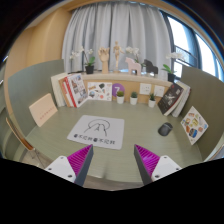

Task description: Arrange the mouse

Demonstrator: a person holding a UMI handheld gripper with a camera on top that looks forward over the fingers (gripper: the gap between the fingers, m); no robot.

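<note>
Item one: the table [40,140], one green surface, filling my forward view.

Item two: the curtain [110,35] at twelve o'clock, one run of pale drapes behind the shelf [115,77].

Item three: display boards and books, roughly six, propped along the far and right edges from ten to three o'clock; I judge they lean there as a backdrop that keeps the middle open for work.

Item four: the mat [97,129], one white square with a printed emblem, dead ahead at twelve o'clock; probably the target spot for the arranging.

Item five: small potted plants, about four, in a row at one o'clock.

Item six: the mouse [165,129], one, dark, at two o'clock on bare table, off the mat and near the right-hand boards.

Item seven: my gripper [115,163], fingers spread apart with nothing between them, both purple pads [80,160] showing, the mouse well beyond them.
</note>
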